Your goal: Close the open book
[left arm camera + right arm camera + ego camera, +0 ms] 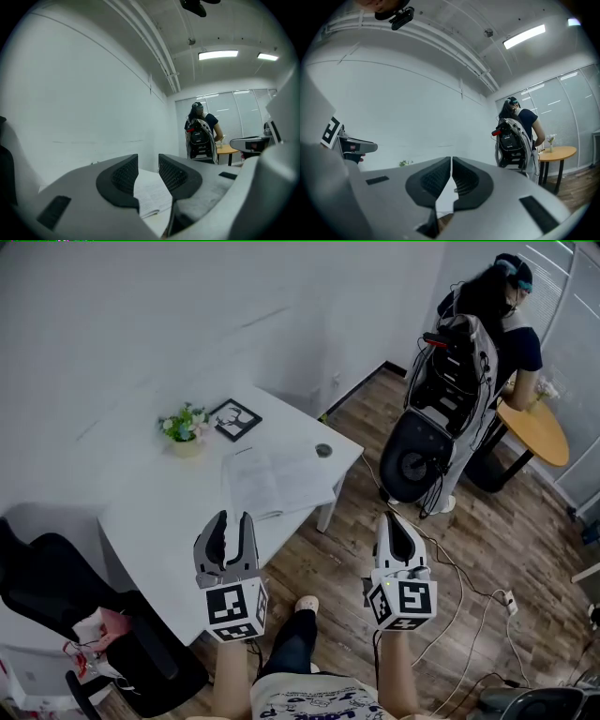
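1. The open book (277,479) lies flat on the counter (155,512), pages up, close to the counter's edge nearest the person.
2. The left gripper (234,521) hangs over that counter edge with its jaws spread and nothing between them. The right gripper (391,521) is off the counter, over the floor, with its jaws pressed together and empty.
3. The book looks light and floppy, with thin pages and probably a soft cover. I would slip a jaw under the outer edge of one half and fold it over the spine. Loose pages may fan or slide, so the other half may need pinning.
4. The head view shows the whole spread. The left gripper view shows only the book's near page edge (150,197), slightly lifted off the counter. The right gripper view does not show the book clearly.
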Available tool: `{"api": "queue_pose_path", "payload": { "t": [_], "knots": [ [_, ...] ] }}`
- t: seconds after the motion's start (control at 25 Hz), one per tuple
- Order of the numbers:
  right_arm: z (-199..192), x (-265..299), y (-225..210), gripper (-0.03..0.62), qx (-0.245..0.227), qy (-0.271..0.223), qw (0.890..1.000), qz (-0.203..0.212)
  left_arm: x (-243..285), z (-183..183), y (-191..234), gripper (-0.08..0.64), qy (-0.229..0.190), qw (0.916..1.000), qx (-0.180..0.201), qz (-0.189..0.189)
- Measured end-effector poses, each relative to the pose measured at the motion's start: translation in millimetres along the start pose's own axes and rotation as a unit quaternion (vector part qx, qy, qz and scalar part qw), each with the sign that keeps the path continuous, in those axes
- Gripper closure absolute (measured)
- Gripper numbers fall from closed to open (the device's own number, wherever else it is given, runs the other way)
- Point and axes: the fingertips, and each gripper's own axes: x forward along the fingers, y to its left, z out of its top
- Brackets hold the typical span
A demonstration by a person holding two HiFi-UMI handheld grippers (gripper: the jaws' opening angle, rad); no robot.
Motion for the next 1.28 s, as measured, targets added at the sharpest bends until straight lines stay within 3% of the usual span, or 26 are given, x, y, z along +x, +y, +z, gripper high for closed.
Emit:
{"api": "queue_pose_path", "payload": {
  "t": [0.68,1.28],
  "knots": [
    [10,165,-15,0.565,-0.006,-0.006,1.000,0.020,150,12,32,0.440,-0.002,0.9999,-0.001,0.014],
    [-21,220,10,0.565,-0.002,0.027,0.996,0.084,167,-18,49,0.440,0.034,0.9977,-0.032,0.049]
  ]
}}
